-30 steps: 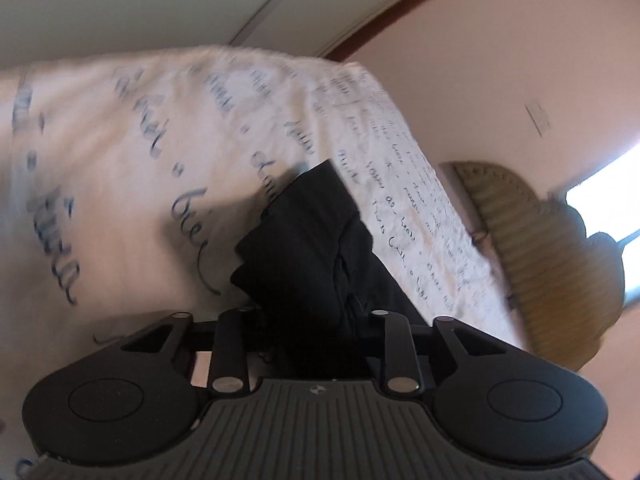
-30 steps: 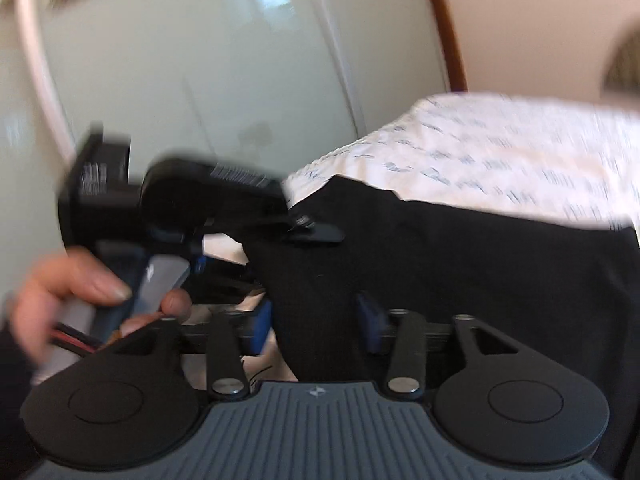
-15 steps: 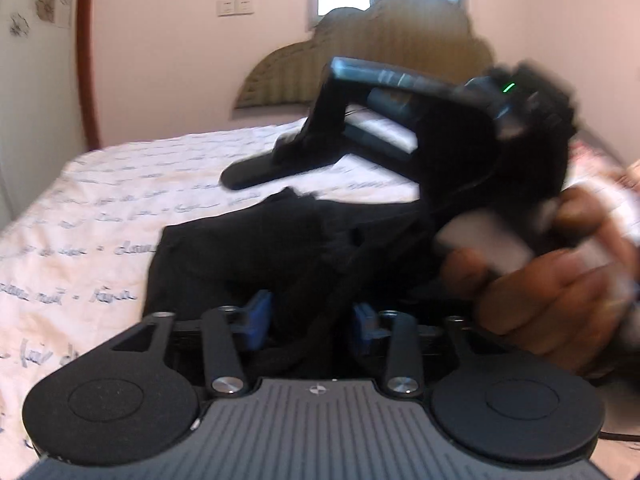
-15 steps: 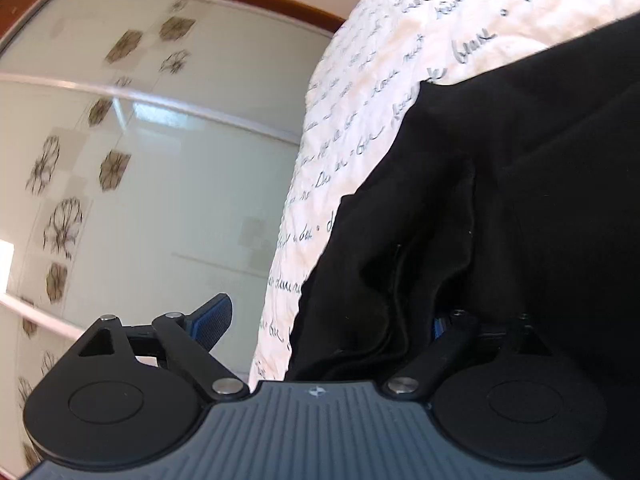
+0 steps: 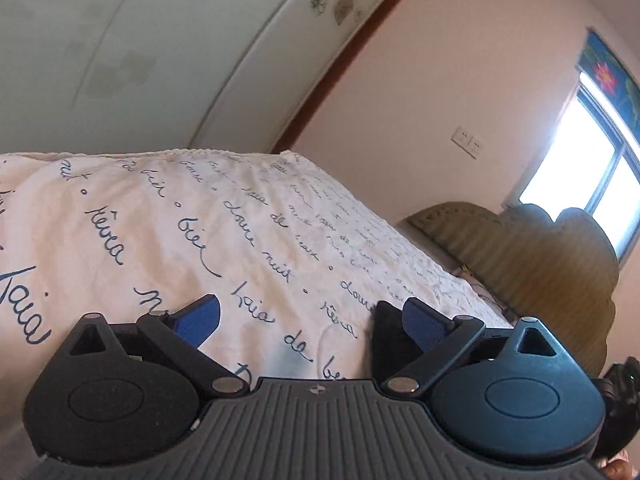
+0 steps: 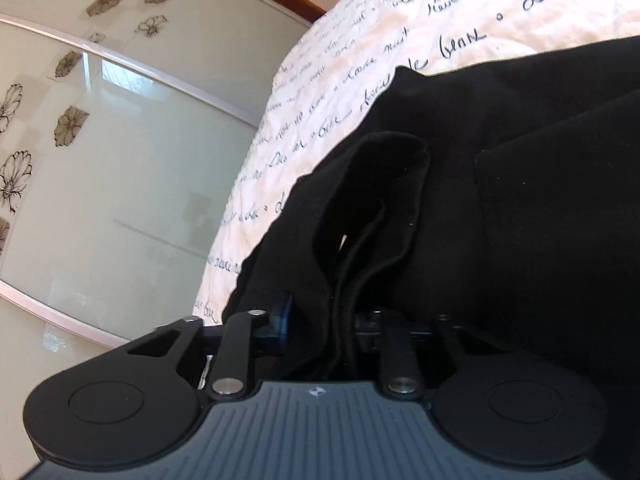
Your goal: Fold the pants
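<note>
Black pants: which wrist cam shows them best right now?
Right wrist view. The black pants fill most of its frame on the script-printed bedspread, a bunched fold pinched in the right gripper. The left wrist view shows only a dark sliver behind one finger of the open left gripper.

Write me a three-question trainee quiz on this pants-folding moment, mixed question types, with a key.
1. True or false: the left claw grips black fabric.
2. Which claw is shut on the black pants? A) left B) right C) both
3. Fill in: the pants lie on a white bedspread printed with dark ____.

Key
1. False: it stands open, its jaws having just been opening, with only bedspread between them.
2. B: the right claw has just been closing and pinches a bunched fold.
3. Handwriting.
</note>
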The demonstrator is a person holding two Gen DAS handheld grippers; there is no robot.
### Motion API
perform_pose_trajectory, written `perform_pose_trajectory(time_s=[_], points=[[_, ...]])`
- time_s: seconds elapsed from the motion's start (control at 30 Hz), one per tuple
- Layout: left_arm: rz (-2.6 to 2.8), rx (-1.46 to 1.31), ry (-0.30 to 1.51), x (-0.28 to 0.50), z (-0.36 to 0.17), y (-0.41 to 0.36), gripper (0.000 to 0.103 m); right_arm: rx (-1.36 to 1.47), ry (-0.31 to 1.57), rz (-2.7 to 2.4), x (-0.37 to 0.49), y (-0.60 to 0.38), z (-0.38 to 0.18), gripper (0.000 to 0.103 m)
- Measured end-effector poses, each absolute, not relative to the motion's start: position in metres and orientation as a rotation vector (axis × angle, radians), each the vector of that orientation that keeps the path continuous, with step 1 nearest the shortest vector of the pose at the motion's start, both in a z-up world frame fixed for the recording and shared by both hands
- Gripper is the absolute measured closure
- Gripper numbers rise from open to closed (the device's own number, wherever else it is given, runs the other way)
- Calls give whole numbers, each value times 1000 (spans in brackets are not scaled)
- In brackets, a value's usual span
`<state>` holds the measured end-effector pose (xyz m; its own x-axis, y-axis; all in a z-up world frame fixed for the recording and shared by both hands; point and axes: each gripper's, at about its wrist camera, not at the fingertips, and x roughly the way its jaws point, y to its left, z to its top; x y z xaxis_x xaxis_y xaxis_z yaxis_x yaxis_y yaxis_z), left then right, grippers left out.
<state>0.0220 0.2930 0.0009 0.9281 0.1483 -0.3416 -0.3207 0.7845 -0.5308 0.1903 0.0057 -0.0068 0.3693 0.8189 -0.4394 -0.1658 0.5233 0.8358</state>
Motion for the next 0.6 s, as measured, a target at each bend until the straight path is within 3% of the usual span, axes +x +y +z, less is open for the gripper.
perform_pose_trajectory(time_s=[0.2,0.4,0.6], points=[[230,-560,272,21,4,287,3,804,942,779,197,-25,32,85],[212,-542,281,22,10,279,3,675,856,731,183,-129,83,85],[196,-498,312,29,9,272,3,557,868,523,156,-234,72,85]])
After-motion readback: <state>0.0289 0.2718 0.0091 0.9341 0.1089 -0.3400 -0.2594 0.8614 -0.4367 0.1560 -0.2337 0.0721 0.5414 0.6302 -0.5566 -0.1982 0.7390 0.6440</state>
